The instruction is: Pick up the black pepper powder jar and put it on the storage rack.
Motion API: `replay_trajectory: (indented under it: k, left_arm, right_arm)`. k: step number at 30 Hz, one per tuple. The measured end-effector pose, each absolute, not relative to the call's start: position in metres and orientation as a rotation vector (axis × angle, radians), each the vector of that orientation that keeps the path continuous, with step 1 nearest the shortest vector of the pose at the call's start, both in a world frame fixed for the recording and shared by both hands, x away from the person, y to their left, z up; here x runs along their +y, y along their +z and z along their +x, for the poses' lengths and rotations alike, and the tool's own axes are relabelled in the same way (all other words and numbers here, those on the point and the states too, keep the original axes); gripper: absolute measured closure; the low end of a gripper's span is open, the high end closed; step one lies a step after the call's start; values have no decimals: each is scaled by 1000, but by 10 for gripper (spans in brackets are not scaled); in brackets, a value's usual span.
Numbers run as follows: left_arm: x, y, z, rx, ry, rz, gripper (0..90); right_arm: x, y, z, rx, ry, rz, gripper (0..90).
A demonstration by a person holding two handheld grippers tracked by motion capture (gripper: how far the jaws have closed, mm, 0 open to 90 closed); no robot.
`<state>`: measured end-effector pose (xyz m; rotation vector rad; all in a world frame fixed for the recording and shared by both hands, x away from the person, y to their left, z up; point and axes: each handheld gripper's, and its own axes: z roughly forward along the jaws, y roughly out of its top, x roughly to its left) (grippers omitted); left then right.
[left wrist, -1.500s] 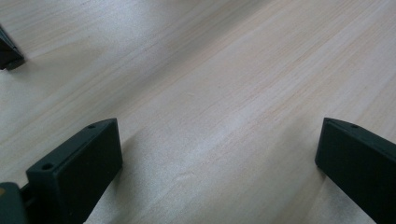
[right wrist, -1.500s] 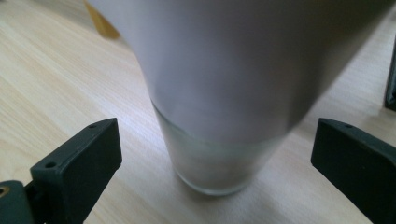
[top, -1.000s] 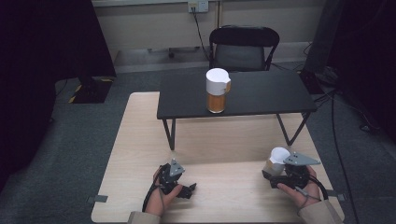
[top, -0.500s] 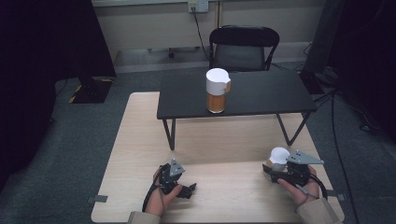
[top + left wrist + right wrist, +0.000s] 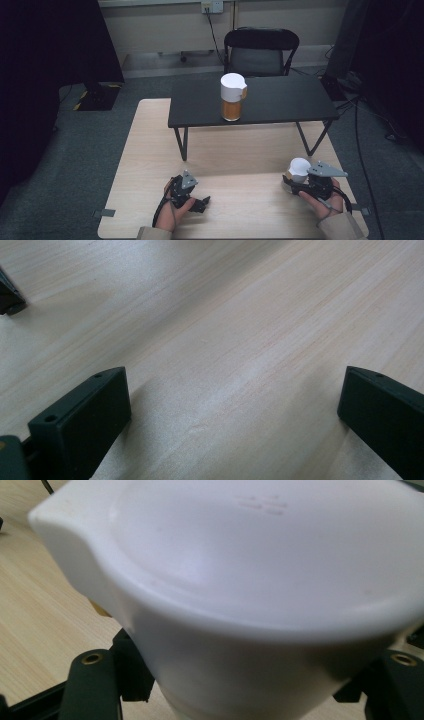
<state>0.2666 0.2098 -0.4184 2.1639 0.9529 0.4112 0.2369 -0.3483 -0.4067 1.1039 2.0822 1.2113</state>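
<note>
my left gripper [image 5: 199, 204] rests slack, jaws spread on the wooden table [image 5: 150, 150]. my right gripper [image 5: 300, 186] clamps the white-lidded jar [image 5: 299, 170] near the front right edge; i'd keep it level. another jar [image 5: 233, 97] stands on the black table [image 5: 280, 102] beyond.

White-lidded container [image 5: 260, 590] crowding right gripper view — base running off bottom edge; right claw [image 5: 240, 680] tips hiding behind it, grip unclear.

Grey carpet floor [image 5: 75, 165] — a black chair [image 5: 261, 50] against the pale wall [image 5: 165, 20], dark curtains [image 5: 45, 45] flanking.
</note>
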Motion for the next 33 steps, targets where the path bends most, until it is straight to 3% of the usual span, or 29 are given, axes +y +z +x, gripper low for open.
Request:
replay_trajectory:
  k: [33]
  left_arm:
    - [210, -418, 267, 953, 411, 2164, 0]
  right_arm:
    - [-340, -359, 259, 2146, 1287, 1007, 304]
